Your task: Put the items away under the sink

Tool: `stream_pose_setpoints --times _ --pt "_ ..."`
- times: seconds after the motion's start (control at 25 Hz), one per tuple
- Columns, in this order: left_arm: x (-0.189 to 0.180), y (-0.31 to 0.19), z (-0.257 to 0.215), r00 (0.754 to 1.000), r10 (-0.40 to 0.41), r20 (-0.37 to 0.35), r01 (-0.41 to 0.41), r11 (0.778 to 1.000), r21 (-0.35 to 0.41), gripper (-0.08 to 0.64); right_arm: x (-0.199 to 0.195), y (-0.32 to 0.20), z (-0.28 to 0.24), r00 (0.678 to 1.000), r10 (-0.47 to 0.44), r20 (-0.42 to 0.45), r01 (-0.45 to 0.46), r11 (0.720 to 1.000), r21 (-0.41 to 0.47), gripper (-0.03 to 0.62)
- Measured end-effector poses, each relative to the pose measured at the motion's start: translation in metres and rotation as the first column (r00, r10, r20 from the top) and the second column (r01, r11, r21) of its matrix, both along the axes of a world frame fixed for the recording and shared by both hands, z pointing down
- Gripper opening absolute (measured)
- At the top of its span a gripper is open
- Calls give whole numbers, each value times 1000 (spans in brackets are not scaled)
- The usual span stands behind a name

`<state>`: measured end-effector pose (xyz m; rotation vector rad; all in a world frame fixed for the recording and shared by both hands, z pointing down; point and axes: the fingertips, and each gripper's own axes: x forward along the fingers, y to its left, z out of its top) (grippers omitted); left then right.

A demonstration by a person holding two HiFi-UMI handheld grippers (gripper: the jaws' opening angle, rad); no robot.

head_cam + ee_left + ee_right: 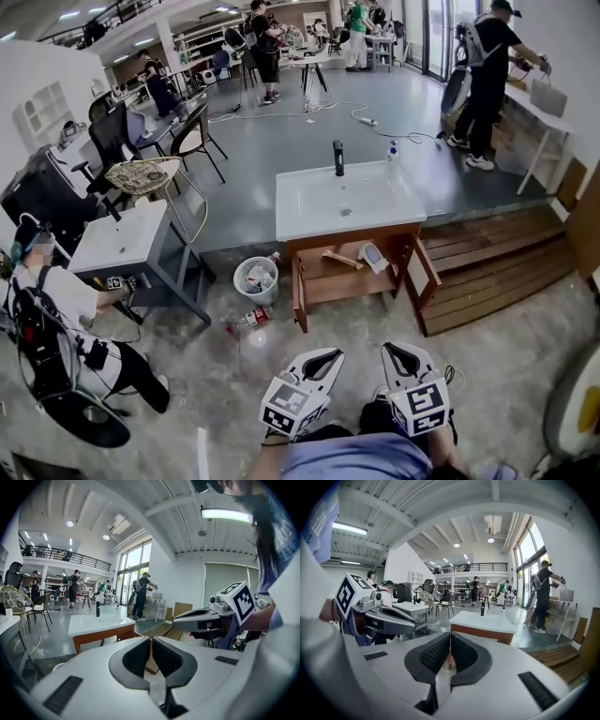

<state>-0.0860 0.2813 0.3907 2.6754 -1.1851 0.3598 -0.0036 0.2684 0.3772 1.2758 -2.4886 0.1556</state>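
Both grippers low, close in front of the person's body, side by side, well apart from the work.

Left gripper (323,354): jaws brought together, pads meeting at the tips, nothing between them. Right gripper (398,349): the same, jaws closed on nothing. Each one's marker cube sits at its near end.

Straight ahead of both grippers, across bare concrete floor (487,375): white sink (352,199) with a black faucet (338,157) at its far edge, on a wooden cabinet (352,281). Both cabinet doors stand open, left door (299,295) swung toward the left gripper's side, right door (424,272) toward the right gripper's side.

On the shelf under the sink, ahead of the gap between the grippers: a hammer (342,259) with a wooden handle, lying flat, and just to its right a white packet (372,257). Cannot tell what the packet is.

Ahead and left of the left gripper, nearer than the cabinet: a bottle (251,318) with a red label, lying on the floor just beside the left door. Beyond it, a small waste basket (255,277) with litter inside.

Far left of the left gripper: a crouching person (56,319) by a second, grey sink stand (127,239).
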Motion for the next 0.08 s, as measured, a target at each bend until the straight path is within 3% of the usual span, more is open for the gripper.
stream_pose_setpoints --times 0.08 --pt "0 -1 -2 1000 -2 -1 2 1000 5 11 3 -2 -3 1000 5 2 -5 1000 7 20"
